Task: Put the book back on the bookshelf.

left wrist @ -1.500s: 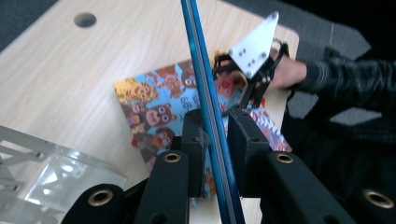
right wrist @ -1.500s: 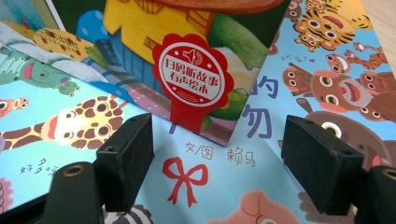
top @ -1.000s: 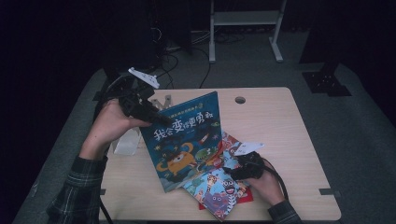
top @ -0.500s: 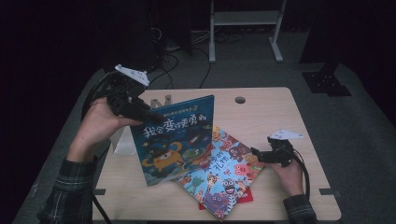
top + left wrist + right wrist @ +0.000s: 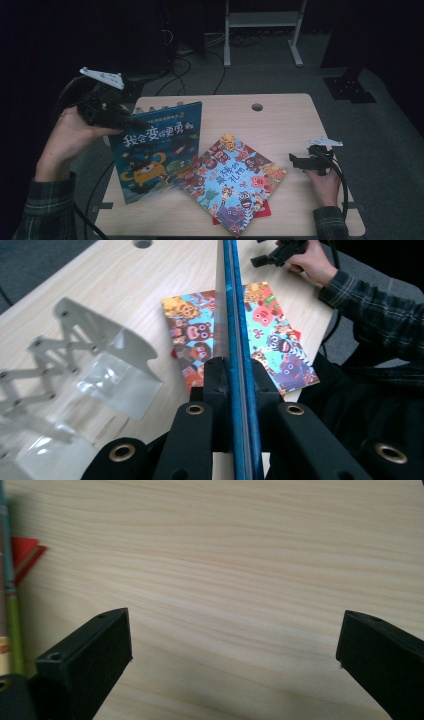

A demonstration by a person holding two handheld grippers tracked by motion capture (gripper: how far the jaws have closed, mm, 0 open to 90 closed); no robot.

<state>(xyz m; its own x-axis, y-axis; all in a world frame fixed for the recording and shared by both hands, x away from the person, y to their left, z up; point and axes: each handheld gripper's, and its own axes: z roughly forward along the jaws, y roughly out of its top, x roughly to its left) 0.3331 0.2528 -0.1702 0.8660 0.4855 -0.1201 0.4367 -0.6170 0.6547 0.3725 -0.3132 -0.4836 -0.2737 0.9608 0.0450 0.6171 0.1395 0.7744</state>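
Observation:
My left gripper (image 5: 131, 120) is shut on the top edge of a blue picture book (image 5: 157, 150), which hangs tilted over the table's left part. In the left gripper view the book's edge (image 5: 231, 300) runs straight up from between the closed pads (image 5: 215, 385). A colourful animal book (image 5: 235, 182) lies flat at the middle front, on top of a red book (image 5: 265, 212). My right gripper (image 5: 295, 161) hovers to the right of those books. Its jaws have just been opening, and over bare wood that gripper (image 5: 235, 655) stands open with nothing between the jaws.
A clear expandable book rack (image 5: 115, 375) stands at the table's left, behind the blue book. The wooden table (image 5: 280, 120) has a cable hole (image 5: 257, 107) near its far edge. Beyond it are a metal frame (image 5: 260, 30) and floor cables. A red corner (image 5: 22, 552) lies left of the right jaws.
The left gripper has carried the blue book leftward and a little up. The right gripper has drawn away to the right from the colourful book and its jaws have widened.

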